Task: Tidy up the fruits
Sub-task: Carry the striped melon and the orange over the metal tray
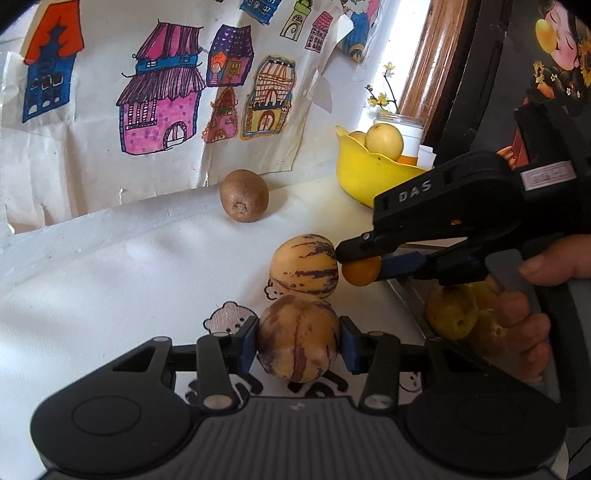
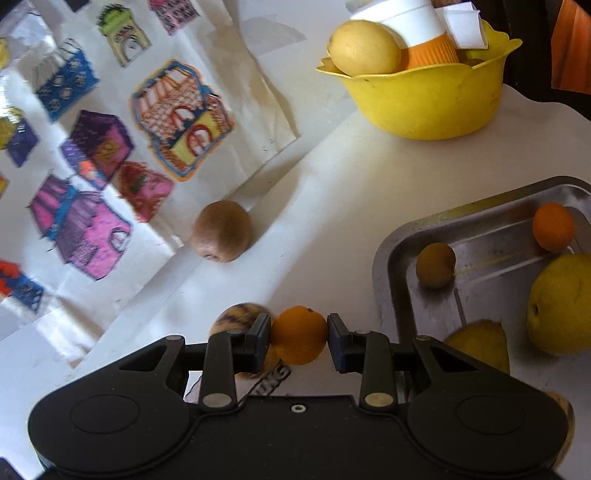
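Observation:
My left gripper is shut on a purple-striped yellow melon just above the white table. A second striped melon lies right behind it. My right gripper is shut on a small orange, held beside that second melon. A brown kiwi rests by the wall. The metal tray at right holds another small orange, a small brown fruit, a yellow-green fruit and a yellow piece.
A yellow bowl with a pale yellow fruit and an orange-and-white cup stands at the back right. Children's house drawings hang on the wall behind. A person's hand grips the right gripper's handle.

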